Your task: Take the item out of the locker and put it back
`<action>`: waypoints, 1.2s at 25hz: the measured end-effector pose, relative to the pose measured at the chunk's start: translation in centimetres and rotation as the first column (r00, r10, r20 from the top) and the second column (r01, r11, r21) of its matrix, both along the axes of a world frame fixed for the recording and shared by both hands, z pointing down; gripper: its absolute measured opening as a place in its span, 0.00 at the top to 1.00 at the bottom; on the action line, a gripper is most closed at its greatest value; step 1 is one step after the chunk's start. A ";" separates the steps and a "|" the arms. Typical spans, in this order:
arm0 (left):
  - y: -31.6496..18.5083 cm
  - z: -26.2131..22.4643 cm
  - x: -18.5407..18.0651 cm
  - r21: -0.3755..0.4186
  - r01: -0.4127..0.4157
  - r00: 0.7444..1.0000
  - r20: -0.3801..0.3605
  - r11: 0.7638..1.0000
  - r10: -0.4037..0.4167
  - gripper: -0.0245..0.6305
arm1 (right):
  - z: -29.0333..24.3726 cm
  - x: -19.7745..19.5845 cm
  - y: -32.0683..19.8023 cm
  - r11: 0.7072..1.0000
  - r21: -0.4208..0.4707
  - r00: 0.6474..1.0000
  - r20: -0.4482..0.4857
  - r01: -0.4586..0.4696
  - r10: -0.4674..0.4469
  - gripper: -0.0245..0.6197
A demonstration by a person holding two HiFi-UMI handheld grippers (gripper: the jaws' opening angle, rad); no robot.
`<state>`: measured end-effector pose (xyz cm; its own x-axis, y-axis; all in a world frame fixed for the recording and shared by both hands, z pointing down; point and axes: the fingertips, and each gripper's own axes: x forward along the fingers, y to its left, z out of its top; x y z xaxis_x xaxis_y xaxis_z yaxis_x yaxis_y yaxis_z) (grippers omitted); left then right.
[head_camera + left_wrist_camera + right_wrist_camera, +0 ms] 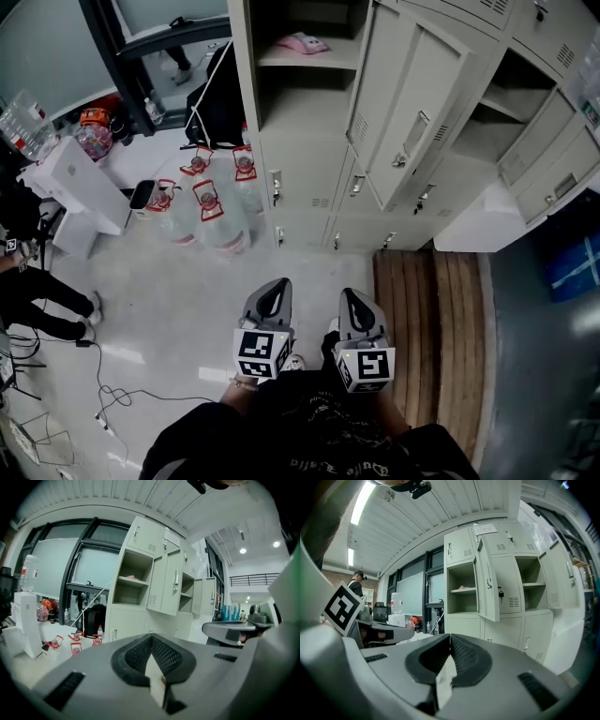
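Observation:
A pink item [304, 43] lies on the shelf of an open beige locker [309, 58], whose door [405, 94] hangs swung out; the pink item [132, 577] also shows in the left gripper view and faintly in the right gripper view [462, 587]. My left gripper [275, 298] and right gripper [357, 306] are held side by side low in the head view, well short of the lockers. Both have their jaws shut with nothing between them.
Several large water bottles with red handles [208, 199] stand on the floor left of the lockers. A wooden bench [433, 319] runs along the right. A black bag [217, 103], a white box [82, 184], floor cables [103, 394] and a seated person's legs [37, 298] are at left.

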<state>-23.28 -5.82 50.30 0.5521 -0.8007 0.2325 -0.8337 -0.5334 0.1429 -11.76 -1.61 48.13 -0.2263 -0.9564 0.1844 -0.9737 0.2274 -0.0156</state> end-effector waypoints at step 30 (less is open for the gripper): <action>-16.4 -6.3 7.5 0.056 0.208 0.977 0.030 0.977 -0.210 0.95 | -9.5 5.4 -19.3 0.984 0.105 0.989 0.030 0.143 -0.147 0.95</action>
<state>-15.82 -22.21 43.97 0.3635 -0.9090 0.2041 -0.9316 -0.3528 0.0878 -6.36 -20.92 38.66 -0.3687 -0.9264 0.0761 -0.9295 0.3682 -0.0209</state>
